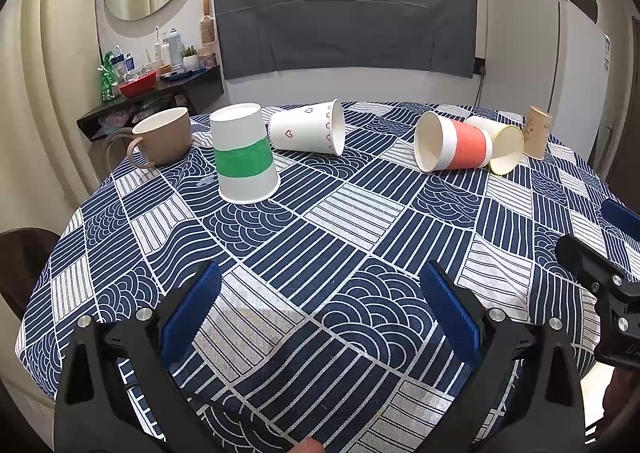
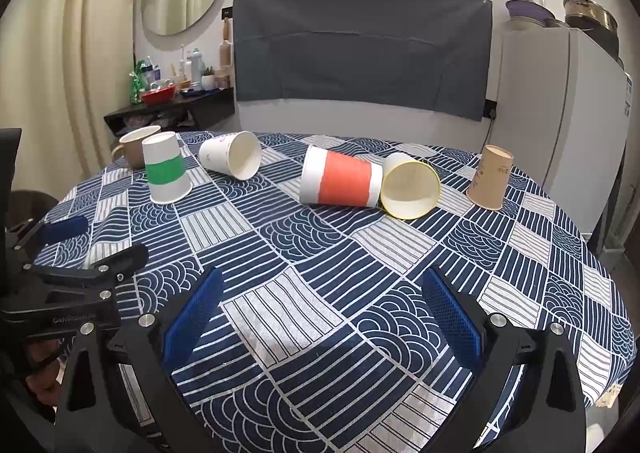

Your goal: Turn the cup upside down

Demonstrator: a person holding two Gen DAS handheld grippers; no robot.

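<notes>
Progress inspection, taking the green-banded cup (image 1: 245, 153) as the reference mark on the bench (image 1: 360, 237).

Already inverted: the green-banded cup stands mouth-down on the patterned cloth. The tan paper cup (image 2: 490, 177), far to its right near the bench edge, also stands mouth-down.

Not yet inverted: three paper cups lie on their sides. The heart-print cup (image 1: 308, 127) lies just behind and to the right of the reference cup. The orange-banded cup (image 2: 340, 181) lies farther right, and the yellow-rimmed cup (image 2: 410, 185) is touching or very nearly touching it, mouth toward the camera. The brown mug (image 1: 162, 136), just left of the reference cup, stands upright, mouth up.

Grippers: the left gripper (image 1: 320, 309) and the right gripper (image 2: 322, 307) both hover over the near part of the bench, well short of every cup. Each has its blue-padded fingers (image 1: 196, 309) spread wide with nothing between them.

Judgement: two cups of six appear done; four remain, if all are meant. No grasp is under way. The heart-print cup looks the nearest candidate for the left gripper, the orange-banded cup for the right.
</notes>
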